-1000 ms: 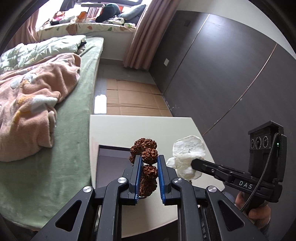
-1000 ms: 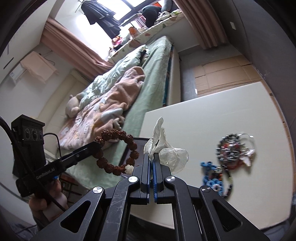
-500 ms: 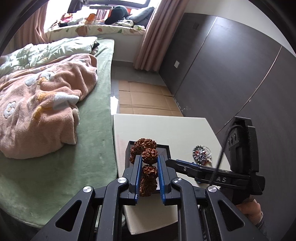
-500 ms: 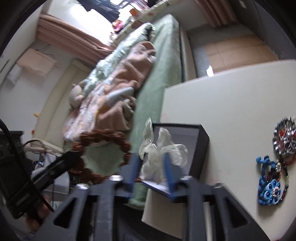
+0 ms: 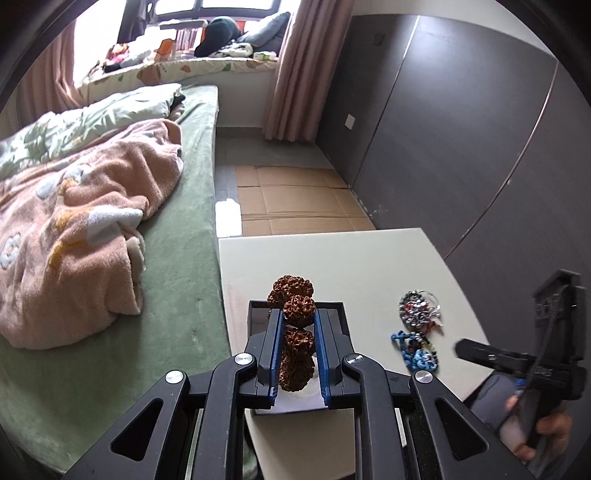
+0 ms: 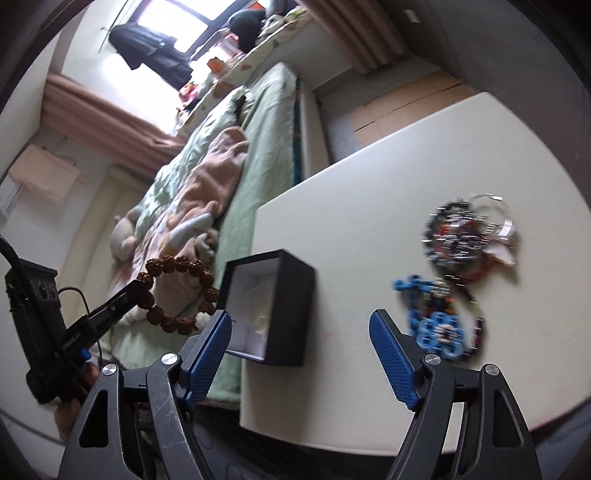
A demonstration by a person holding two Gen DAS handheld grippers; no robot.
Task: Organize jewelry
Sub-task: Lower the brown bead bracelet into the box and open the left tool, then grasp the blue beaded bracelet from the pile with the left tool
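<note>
The left tool [image 5: 298, 345] is clamping a knobbly brown seed-bead bracelet [image 5: 295, 332] above the open black square box [image 6: 271, 312]. The right tool [image 6: 301, 338] is hovering with its blue ribbed fingers [image 6: 391, 356] spread wide over the smooth cream table [image 6: 351, 229].

Green bed [image 5: 177, 266], pink blanket [image 5: 74, 229], bright window [image 5: 229, 3], dark wardrobe [image 5: 461, 122].

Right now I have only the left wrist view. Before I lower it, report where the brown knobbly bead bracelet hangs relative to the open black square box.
Observer: In the right wrist view the brown knobbly bead bracelet shows left of the open black square box, against the bed, with its nearest bead at the box's corner.
Operator: Tell me what is inside the box.
Observer: A white lining, with a pale lump lying in it. I cannot tell what it is.
Operator: Give me the right gripper's state.
Observer: The right gripper is wide open and holds nothing.
</note>
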